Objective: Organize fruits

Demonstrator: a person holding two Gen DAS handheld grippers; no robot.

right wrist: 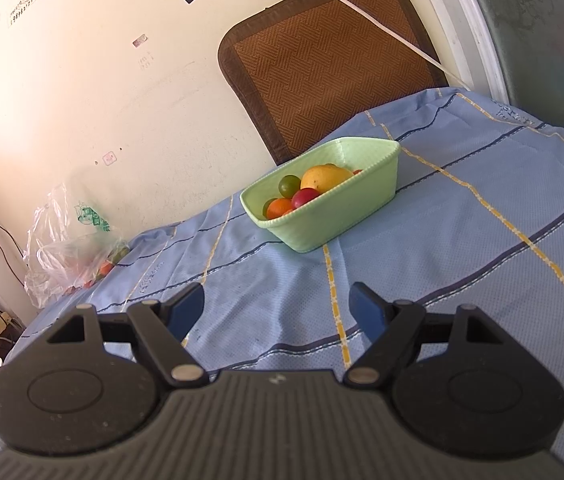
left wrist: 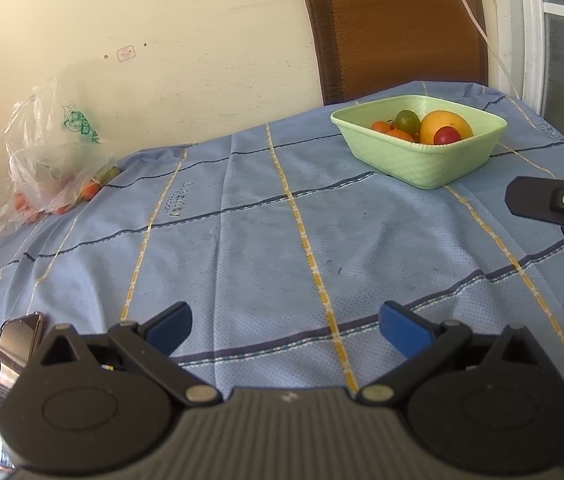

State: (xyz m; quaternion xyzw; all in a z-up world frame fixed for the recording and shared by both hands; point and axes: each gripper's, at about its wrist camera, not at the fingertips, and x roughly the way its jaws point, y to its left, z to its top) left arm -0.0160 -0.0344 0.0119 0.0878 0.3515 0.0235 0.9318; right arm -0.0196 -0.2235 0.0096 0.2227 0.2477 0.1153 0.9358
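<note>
Left wrist view: left gripper (left wrist: 285,328) low over blue striped tablecloth (left wrist: 266,240), fingers wide, nothing held. Far right, green basket (left wrist: 434,160) holding a mango (left wrist: 440,122), green plum (left wrist: 407,120), red plum (left wrist: 447,136), small oranges (left wrist: 392,131). Far left at table edge, plastic bag (left wrist: 42,152) with more fruit. Right gripper's tip (left wrist: 554,202) at right edge.

Right wrist view: right gripper (right wrist: 278,308) spread wide, empty. Basket (right wrist: 338,208) straight ahead, bare cloth between; bag (right wrist: 70,256) far left by wall.
</note>
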